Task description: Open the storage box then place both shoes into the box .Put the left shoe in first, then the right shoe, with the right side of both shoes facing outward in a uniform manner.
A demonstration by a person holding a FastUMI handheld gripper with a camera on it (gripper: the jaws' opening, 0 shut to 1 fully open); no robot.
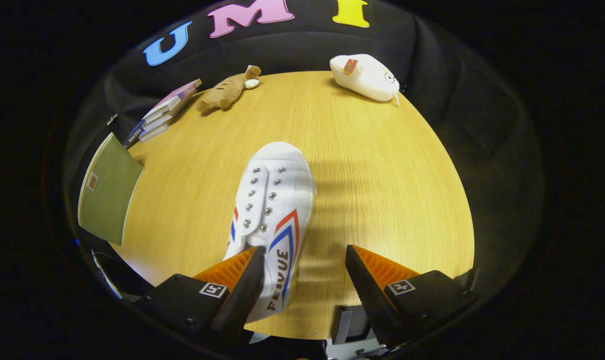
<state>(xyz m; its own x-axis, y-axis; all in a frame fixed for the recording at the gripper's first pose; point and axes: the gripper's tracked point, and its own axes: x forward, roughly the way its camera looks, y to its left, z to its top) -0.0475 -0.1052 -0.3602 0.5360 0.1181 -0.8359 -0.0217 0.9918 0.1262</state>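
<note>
Stacked books (pixel 164 112), brown plush (pixel 227 92), white plush (pixel 365 77) and green folder (pixel 107 192) on the table (pixel 382 190)

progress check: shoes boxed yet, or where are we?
Done: nothing that can be seen; no shoe is boxed. In hand: the gripper is open around the heel end of a white shoe lying on the wooden table, one finger against its side, the other well clear. Left: grip it, box it, then the second shoe.
</note>
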